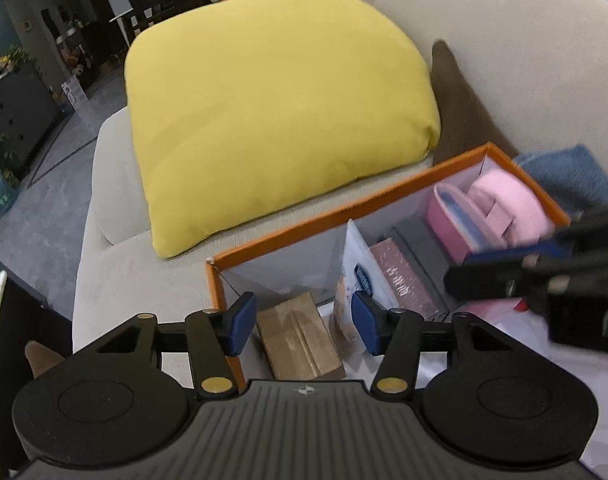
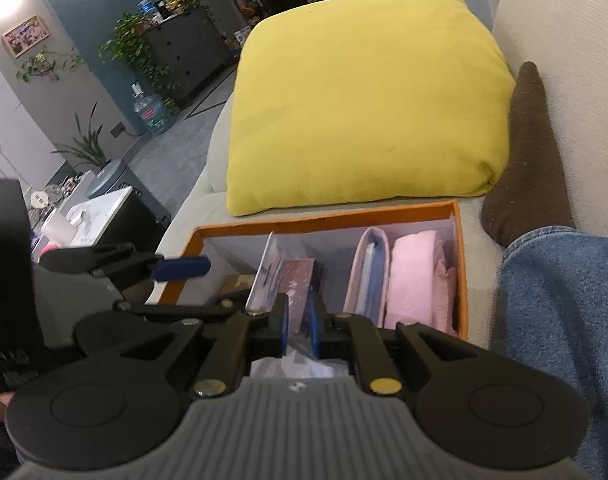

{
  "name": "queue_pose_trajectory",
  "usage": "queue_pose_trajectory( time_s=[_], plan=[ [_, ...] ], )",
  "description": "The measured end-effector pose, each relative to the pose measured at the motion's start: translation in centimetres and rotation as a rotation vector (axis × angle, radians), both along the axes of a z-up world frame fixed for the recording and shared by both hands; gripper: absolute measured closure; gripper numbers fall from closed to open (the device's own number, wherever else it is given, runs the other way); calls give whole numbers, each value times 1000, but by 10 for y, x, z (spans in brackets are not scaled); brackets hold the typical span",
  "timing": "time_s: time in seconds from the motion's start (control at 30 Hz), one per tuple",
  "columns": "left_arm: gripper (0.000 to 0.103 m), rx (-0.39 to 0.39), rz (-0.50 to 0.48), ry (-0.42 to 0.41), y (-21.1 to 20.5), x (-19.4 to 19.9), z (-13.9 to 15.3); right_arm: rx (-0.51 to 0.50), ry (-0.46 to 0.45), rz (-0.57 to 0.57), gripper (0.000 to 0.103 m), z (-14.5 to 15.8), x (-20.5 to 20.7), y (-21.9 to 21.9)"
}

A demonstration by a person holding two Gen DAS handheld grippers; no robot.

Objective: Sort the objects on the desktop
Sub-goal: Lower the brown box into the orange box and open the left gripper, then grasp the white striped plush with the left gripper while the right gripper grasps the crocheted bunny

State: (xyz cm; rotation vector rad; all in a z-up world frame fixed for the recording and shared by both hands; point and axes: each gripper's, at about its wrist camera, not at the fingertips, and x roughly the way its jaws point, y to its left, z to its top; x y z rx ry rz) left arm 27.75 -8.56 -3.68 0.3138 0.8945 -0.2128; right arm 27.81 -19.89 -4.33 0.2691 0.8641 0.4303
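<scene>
An orange-rimmed storage box point(image 1: 343, 208) point(image 2: 304, 220) sits on the beige sofa in front of a yellow cushion. Inside are a pink rolled cloth point(image 1: 507, 204) point(image 2: 413, 280), a pink-and-blue case point(image 1: 451, 216) point(image 2: 369, 272), a maroon patterned box point(image 1: 403, 284) point(image 2: 300, 280), a white packet point(image 1: 359, 276) point(image 2: 268, 280) and a brown cardboard box point(image 1: 300, 336). My left gripper point(image 1: 302, 322) is open over the box's near left part, above the cardboard box. My right gripper point(image 2: 298, 330) is nearly closed with the maroon box's near end between its pads; it appears blurred in the left wrist view point(image 1: 535, 276).
A large yellow cushion point(image 1: 276, 108) point(image 2: 363, 100) lies behind the box. A brown-socked foot point(image 2: 523, 152) and a jeans leg point(image 2: 563, 320) lie right of the box. The sofa back point(image 1: 523, 60) rises at right. A side table point(image 2: 96, 216) with small items stands left.
</scene>
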Motion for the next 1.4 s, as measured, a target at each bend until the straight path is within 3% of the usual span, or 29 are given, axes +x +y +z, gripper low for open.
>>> queue_pose_trajectory(
  time_s=[0.27,0.53,0.93,1.07,1.2,1.4],
  plan=[
    [44,-110,-6,-70,34,-26,40,-11,43,139,94,-9,-16,35],
    [45,-164,56,-84,83,-61,59,-109,155,205,101,-40,9,90],
    [45,-254,208,20,177,-90,40,-176,138,147,103,-53,45,116],
    [45,-233,247,44,201,-105,36,-212,115,152,103,-43,34,119],
    [45,-173,262,66,216,-126,35,-176,52,170,102,-9,5,115],
    [45,-12,217,100,207,-158,13,-156,-49,319,97,38,-51,151]
  ],
)
